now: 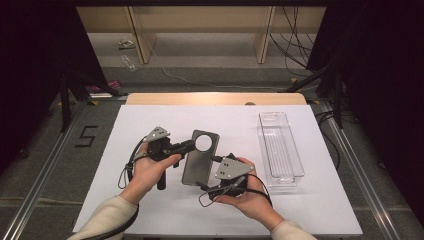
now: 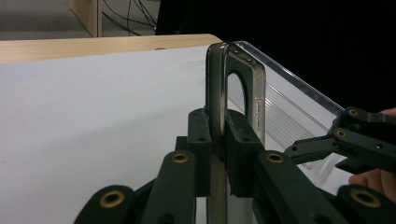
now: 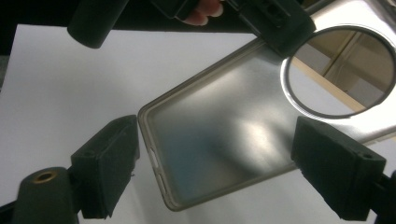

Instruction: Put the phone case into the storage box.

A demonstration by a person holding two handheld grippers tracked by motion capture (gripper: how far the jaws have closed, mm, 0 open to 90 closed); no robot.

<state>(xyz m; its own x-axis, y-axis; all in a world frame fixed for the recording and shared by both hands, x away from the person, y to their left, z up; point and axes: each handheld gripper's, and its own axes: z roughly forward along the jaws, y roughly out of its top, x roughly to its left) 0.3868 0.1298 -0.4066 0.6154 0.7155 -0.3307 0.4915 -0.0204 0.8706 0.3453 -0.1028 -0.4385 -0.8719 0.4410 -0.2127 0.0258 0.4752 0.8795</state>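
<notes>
A smoky translucent phone case [image 1: 199, 162] with a round camera hole [image 1: 204, 143] hangs a little above the white table sheet. My left gripper [image 1: 189, 145] is shut on the case's edge beside that hole. In the left gripper view the case [image 2: 217, 88] stands edge-on between the clamped pads [image 2: 200, 140]. My right gripper [image 1: 207, 173] comes in from the case's lower right and is open. In the right gripper view the two pads [image 3: 112, 158] stand wide on either side of the case [image 3: 219, 140], neither pressing on it.
An empty clear plastic tray [image 1: 280, 150] lies lengthwise on the right part of the white sheet [image 1: 150, 210]. A wooden table edge [image 1: 215, 98] runs along the back. Dark stands and cables flank the table.
</notes>
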